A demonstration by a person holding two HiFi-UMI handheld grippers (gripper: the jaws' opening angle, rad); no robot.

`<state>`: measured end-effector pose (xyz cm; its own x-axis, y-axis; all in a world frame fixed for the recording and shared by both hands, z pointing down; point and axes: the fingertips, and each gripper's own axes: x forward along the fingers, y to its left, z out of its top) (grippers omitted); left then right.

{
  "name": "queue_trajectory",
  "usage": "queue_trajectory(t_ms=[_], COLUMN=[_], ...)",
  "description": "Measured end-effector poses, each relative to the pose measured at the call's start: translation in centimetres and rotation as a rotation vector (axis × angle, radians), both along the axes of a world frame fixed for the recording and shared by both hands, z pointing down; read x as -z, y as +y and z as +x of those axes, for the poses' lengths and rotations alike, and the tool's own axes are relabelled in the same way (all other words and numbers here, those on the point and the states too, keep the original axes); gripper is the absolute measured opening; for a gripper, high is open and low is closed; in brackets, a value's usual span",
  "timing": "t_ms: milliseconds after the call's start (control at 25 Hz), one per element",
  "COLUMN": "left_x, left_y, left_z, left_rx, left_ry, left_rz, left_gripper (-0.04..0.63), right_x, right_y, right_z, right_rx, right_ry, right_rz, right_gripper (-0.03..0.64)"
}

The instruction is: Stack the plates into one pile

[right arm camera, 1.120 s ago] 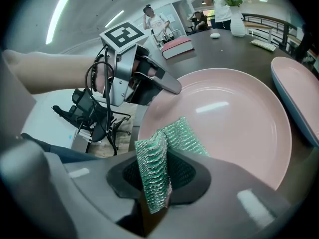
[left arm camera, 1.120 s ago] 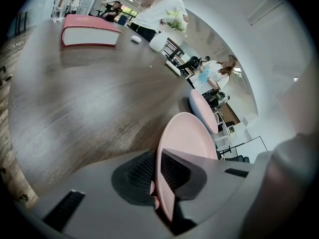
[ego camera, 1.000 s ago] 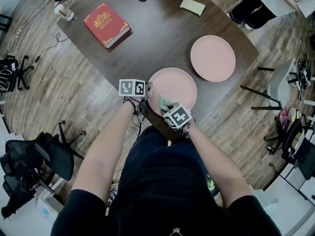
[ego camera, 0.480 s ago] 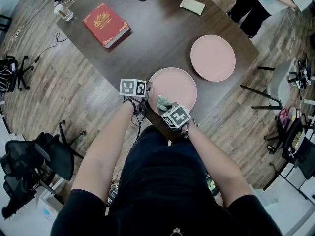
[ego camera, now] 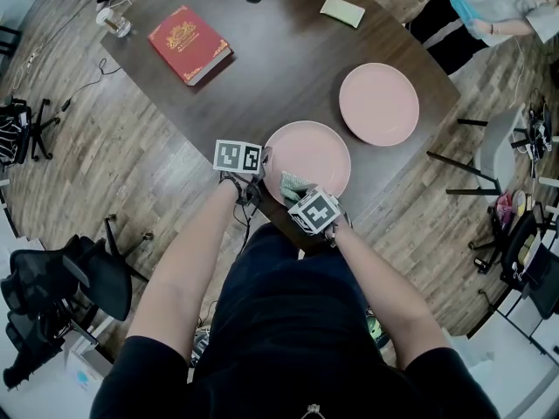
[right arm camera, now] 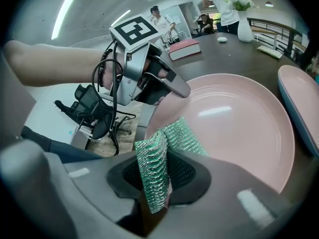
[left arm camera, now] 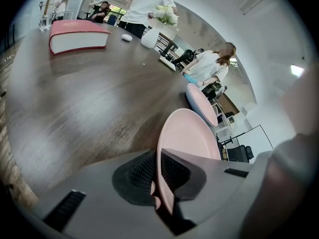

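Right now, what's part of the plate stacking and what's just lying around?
Job: near pink plate, rim clamped in left gripper; far pink plate.
Not job: red book; pale yellow pad; green mesh cloth, held by right gripper.

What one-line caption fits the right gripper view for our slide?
Right gripper holding a green cloth over a pink plate whose rim the left gripper pinches.

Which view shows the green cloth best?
Right gripper view: the cloth fills the centre, weave clear, clamped in the right tongs. Head view shows only a small patch at the near plate rim. Left gripper view doesn't show it.
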<state>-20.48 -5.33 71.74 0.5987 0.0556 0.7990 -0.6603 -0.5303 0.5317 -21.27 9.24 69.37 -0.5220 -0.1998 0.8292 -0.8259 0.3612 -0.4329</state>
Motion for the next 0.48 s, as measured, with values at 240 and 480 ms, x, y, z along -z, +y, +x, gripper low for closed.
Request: queue_trajectory(t_ms=[240, 480], left_x=[0.0, 0.0], left_y=[0.1, 0.2], left_z=[0.0, 0.0], left_rx=[-0.006, -0.015], left_ry=[0.004, 0.007], left_rz=[0.000, -0.004], left_gripper=[0.012, 0.011], right_x=[-0.1, -0.2], right_y=[0.4, 0.9], right_z=[0.9, 2.3], right_rx=[0.024, 0.061], right_ry=[0.035, 0.078], right_rz=[0.007, 0.016], right_gripper=[0.089, 0.089])
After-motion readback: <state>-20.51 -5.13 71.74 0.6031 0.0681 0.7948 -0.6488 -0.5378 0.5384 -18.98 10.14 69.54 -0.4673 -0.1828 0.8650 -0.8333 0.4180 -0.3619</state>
